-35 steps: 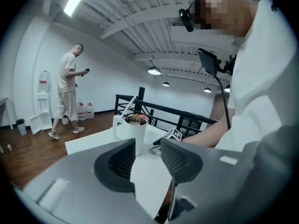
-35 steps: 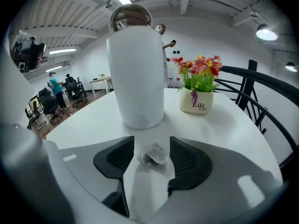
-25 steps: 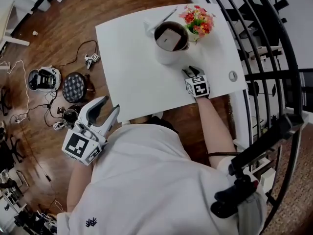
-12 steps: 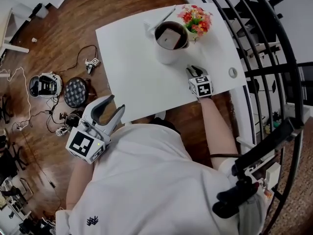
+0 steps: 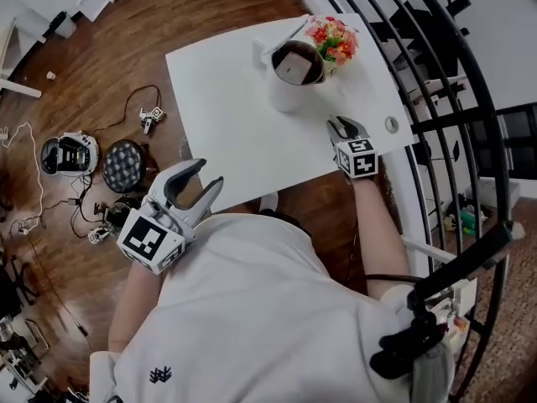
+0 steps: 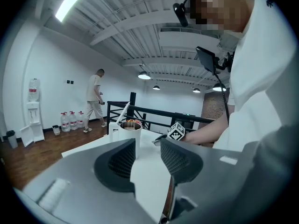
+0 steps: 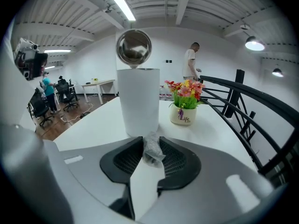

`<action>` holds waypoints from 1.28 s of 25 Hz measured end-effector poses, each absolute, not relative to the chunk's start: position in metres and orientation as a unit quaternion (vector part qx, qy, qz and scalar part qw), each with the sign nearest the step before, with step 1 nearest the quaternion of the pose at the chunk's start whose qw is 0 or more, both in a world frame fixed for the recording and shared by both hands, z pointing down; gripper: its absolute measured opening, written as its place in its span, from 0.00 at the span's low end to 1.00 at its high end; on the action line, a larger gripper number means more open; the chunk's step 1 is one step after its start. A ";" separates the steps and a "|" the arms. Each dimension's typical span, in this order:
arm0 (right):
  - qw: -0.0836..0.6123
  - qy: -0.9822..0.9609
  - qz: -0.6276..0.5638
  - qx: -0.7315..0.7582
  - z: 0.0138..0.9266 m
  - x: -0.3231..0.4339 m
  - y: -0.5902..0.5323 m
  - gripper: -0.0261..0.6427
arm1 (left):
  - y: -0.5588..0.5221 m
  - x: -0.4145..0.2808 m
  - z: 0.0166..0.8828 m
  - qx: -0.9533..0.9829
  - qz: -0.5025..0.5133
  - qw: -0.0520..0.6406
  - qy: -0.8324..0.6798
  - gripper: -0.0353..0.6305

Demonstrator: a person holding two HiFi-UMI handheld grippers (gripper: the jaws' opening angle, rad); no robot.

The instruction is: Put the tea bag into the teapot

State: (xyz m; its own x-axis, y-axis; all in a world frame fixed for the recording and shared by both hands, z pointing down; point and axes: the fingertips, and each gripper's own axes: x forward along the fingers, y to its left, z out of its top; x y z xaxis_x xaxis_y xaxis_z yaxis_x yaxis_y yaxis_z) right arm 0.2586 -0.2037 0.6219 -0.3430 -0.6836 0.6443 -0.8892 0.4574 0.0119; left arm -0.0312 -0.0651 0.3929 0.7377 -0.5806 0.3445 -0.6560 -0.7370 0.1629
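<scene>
The white teapot (image 5: 290,81) stands with its lid flipped up at the far side of the white table (image 5: 226,116). In the right gripper view its body (image 7: 138,101) rises straight ahead, with the lid (image 7: 134,47) above it. My right gripper (image 7: 152,143) is shut on the crumpled tea bag (image 7: 151,152), just short of the pot and above the table. In the head view the right gripper (image 5: 341,125) hangs near the table's front right. My left gripper (image 5: 197,183) is open and holds nothing, off the table's near edge. In the left gripper view it (image 6: 147,155) points toward the teapot (image 6: 130,133).
A small pot of flowers (image 5: 336,39) stands right behind the teapot, to the pot's right in the right gripper view (image 7: 183,112). A small round disc (image 5: 391,125) sits near the table's right edge. A black railing (image 5: 453,99) runs along the right. Cables and round devices (image 5: 126,154) lie on the wooden floor at left.
My right gripper has lifted off the table and now sits a little nearer the front right corner. The left gripper has edged slightly closer to the table's near edge.
</scene>
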 end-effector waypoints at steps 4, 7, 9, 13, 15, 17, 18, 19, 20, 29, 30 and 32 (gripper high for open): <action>0.286 -0.804 0.162 0.496 0.588 0.256 -0.193 0.20 | -0.061 -0.040 0.396 0.929 0.120 0.125 -0.326 0.27; 0.280 -0.808 0.154 0.496 0.565 0.251 -0.191 0.20 | -0.057 -0.048 0.399 0.931 0.115 0.126 -0.322 0.27; 0.277 -0.810 0.149 0.495 0.550 0.247 -0.190 0.20 | -0.053 -0.053 0.400 0.932 0.113 0.128 -0.321 0.27; 0.268 -0.816 0.135 0.494 0.519 0.236 -0.195 0.20 | -0.049 -0.067 0.401 0.930 0.112 0.131 -0.324 0.27; 0.266 -0.820 0.126 0.491 0.507 0.229 -0.201 0.20 | -0.046 -0.074 0.402 0.929 0.111 0.132 -0.328 0.27; 0.264 -0.824 0.118 0.487 0.496 0.222 -0.210 0.20 | -0.045 -0.082 0.403 0.926 0.111 0.132 -0.336 0.27; 0.264 -0.826 0.113 0.485 0.491 0.219 -0.215 0.20 | -0.044 -0.086 0.403 0.924 0.111 0.132 -0.340 0.27; 0.265 -0.828 0.109 0.482 0.487 0.215 -0.220 0.20 | -0.044 -0.089 0.402 0.923 0.110 0.133 -0.344 0.27; 0.265 -0.830 0.104 0.479 0.482 0.210 -0.225 0.20 | -0.043 -0.094 0.401 0.922 0.108 0.132 -0.349 0.27; 0.268 -0.853 0.070 0.442 0.455 0.163 -0.279 0.20 | -0.038 -0.130 0.400 0.898 0.093 0.135 -0.409 0.27; 0.268 -0.855 0.070 0.439 0.455 0.160 -0.285 0.20 | -0.038 -0.133 0.400 0.894 0.092 0.135 -0.416 0.27; 0.268 -0.858 0.072 0.432 0.457 0.152 -0.297 0.20 | -0.037 -0.140 0.402 0.888 0.092 0.135 -0.431 0.27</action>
